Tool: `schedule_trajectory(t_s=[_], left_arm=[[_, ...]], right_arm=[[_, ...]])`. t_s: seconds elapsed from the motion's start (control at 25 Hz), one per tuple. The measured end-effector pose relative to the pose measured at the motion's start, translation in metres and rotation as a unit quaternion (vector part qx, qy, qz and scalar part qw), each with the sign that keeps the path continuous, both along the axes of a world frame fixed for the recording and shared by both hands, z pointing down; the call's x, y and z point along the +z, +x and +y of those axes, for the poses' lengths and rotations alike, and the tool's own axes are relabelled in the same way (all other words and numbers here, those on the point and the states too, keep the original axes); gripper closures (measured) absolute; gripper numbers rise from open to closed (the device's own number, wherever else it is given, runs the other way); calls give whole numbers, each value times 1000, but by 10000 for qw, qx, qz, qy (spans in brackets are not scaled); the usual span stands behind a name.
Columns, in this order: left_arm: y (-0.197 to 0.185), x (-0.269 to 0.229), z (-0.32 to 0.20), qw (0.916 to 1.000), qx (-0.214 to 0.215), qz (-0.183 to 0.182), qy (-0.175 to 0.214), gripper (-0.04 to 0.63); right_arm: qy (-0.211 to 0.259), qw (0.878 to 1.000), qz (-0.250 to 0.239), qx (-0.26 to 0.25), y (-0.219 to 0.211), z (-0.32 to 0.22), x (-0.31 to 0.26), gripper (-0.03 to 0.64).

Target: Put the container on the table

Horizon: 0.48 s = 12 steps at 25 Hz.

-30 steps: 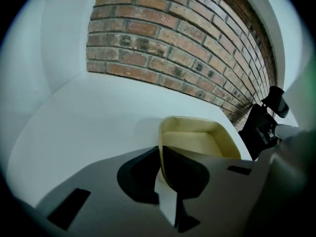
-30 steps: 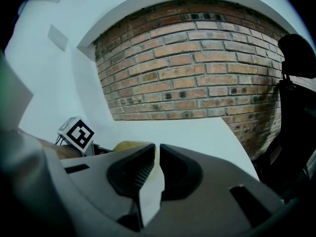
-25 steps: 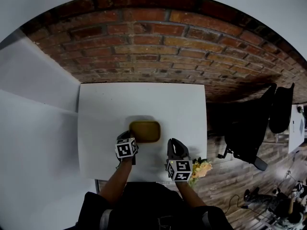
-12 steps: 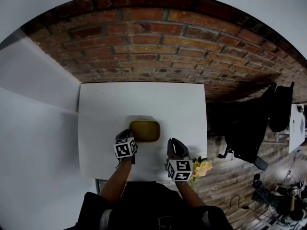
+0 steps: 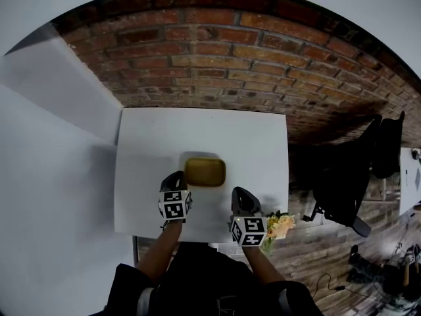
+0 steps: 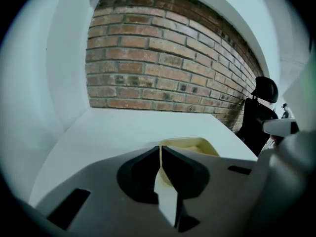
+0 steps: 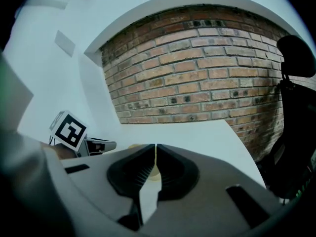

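A shallow yellow-brown container (image 5: 204,172) rests on the white table (image 5: 145,150), near its front middle. My left gripper (image 5: 176,178) sits just left of and in front of the container's near left corner. In the left gripper view the jaws (image 6: 160,151) are shut with nothing between them, and the container (image 6: 195,146) lies right beyond the tips. My right gripper (image 5: 239,196) hovers at the table's front edge, right of the container and apart from it. It is shut and empty (image 7: 154,149). Its view shows the left gripper's marker cube (image 7: 68,130).
A brick wall (image 5: 230,64) runs behind the table and a white wall (image 5: 52,150) stands to the left. A black office chair (image 5: 345,176) is on the wooden floor to the right. A small bunch of flowers (image 5: 279,226) lies by the table's front right corner.
The head view has shifted a little. The container stays in place on the table, and my left gripper now sits slightly farther back from its corner. The right gripper has barely moved.
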State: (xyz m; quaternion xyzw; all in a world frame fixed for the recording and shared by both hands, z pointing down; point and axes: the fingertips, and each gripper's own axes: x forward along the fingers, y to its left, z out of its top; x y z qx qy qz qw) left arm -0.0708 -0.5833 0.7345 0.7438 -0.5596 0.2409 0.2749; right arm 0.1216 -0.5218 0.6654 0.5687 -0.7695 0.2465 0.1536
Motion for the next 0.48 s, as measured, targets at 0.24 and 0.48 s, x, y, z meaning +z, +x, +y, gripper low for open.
schedule_trajectory(t_s=[0.24,0.48], left_arm=[[2,-27,30,9990,210,9,398,580],[5,-54,64,9970,255,39,730,580]], right_arm=[[301,9991,-51,-284,-13,23,-17,594],[504,9981,-45,-362,-14,51,-33,594]])
